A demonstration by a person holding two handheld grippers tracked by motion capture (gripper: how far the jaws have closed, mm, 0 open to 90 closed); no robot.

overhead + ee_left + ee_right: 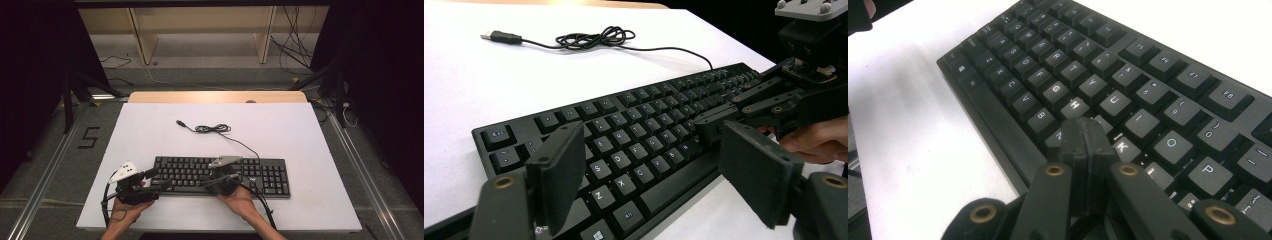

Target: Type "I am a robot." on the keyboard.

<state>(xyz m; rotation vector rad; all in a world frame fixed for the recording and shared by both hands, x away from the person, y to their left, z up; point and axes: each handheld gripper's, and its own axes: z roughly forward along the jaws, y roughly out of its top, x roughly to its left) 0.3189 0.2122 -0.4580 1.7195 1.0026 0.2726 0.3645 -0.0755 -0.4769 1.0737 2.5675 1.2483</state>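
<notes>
**Right gripper pressing keyboard**

Keyboard (220,175) lies on bench (300,130), near front edge. Right gripper (1083,135) jaws closed together, empty, tip down on keys near J. Left gripper (654,175) wide open, empty, over keyboard's left end.

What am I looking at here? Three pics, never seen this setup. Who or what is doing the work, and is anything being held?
No robot arm: a person holds a two-jaw gripper in each hand at a white table. The high view looks down from above the person's side; the other two come from cameras riding on each gripper, looking along its jaws.

On the table lies a black keyboard, its cable coiled behind it and ending in a loose USB plug.

The left gripper is open over the keyboard's left end, holding nothing. The right gripper is shut, its tip down among the keys near J; whether it presses one I cannot tell.
</notes>
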